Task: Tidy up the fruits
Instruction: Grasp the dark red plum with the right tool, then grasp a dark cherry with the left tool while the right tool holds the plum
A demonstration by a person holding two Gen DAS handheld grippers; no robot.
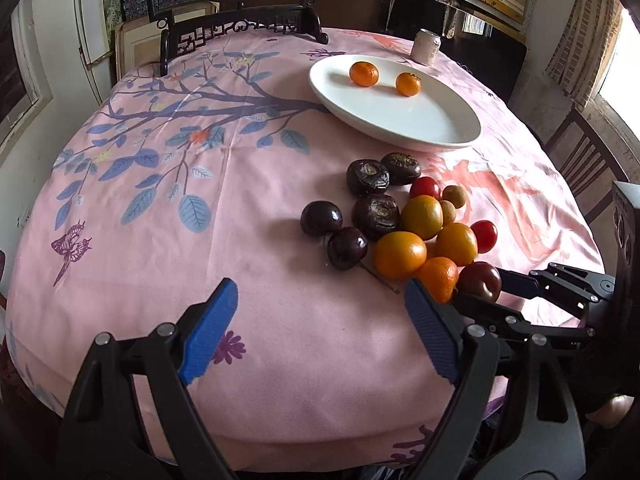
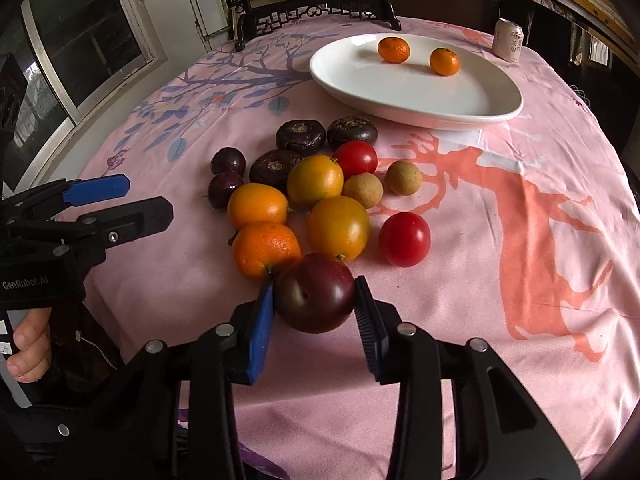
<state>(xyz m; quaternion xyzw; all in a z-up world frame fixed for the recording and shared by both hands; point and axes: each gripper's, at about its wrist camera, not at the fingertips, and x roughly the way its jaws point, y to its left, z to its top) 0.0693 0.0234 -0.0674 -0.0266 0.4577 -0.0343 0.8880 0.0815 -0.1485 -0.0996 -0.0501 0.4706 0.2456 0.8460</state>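
The right hand-held gripper clamps the near dark-red round plum, probably bound for the far white oval plate; the left hand-held gripper waits spread wide over the pink-clothed worktop.

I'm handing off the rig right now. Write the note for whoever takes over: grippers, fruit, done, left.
Right gripper: shut on the dark plum, at the near edge of the pile.
Left gripper: open, empty, over bare cloth left of the pile.
Done: two mandarins on the white plate.
Left: the plum and the rest of the pile on the tablecloth.
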